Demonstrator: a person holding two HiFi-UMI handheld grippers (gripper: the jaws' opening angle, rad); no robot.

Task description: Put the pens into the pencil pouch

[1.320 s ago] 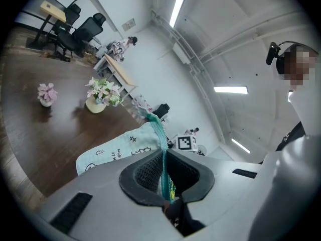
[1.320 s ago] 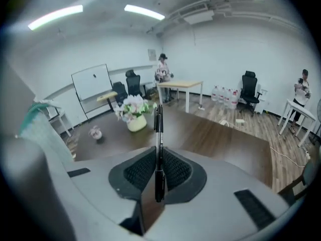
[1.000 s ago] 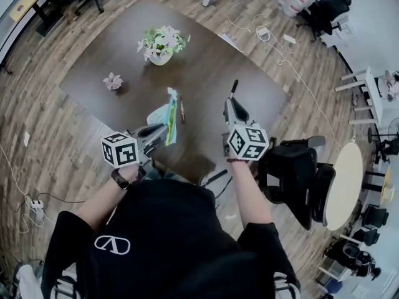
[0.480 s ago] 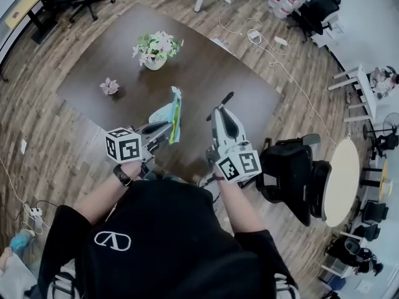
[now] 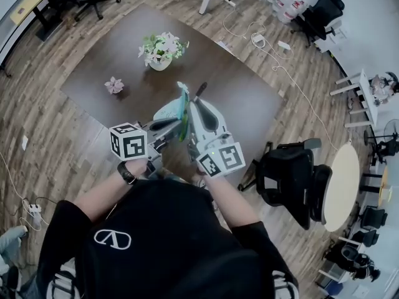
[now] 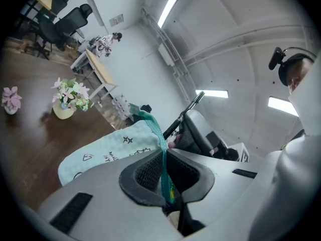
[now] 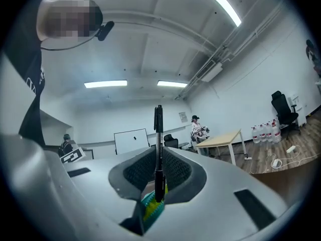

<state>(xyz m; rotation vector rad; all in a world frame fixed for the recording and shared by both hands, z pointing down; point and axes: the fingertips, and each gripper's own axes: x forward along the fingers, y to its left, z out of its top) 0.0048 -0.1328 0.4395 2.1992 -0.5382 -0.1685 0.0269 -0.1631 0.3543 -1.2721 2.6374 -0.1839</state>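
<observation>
My left gripper (image 5: pixel 177 125) is shut on the green zipper edge (image 6: pixel 161 152) of a mint pencil pouch (image 5: pixel 167 112), which hangs above the brown table (image 5: pixel 100 73). The pouch (image 6: pixel 108 152) has small black drawings on it. My right gripper (image 5: pixel 194 109) is shut on a black pen (image 7: pixel 158 144) and sits right beside the pouch's edge. The pen (image 5: pixel 200 91) sticks out past the jaws, away from me. In the right gripper view the green pouch edge (image 7: pixel 151 208) shows just below the pen's near end. The left gripper view shows the right gripper (image 6: pixel 196 133) close behind the pouch.
A vase of flowers (image 5: pixel 161 47) and a small pink flower (image 5: pixel 114 85) stand on the far part of the table. A black office chair (image 5: pixel 292 178) is at my right, with a round pale table (image 5: pixel 343 185) beyond it. Cables lie on the wooden floor (image 5: pixel 262 33).
My right gripper has swung left and upward with the pen, from the table's right part to right beside the pouch. The left gripper has lifted the pouch a little.
</observation>
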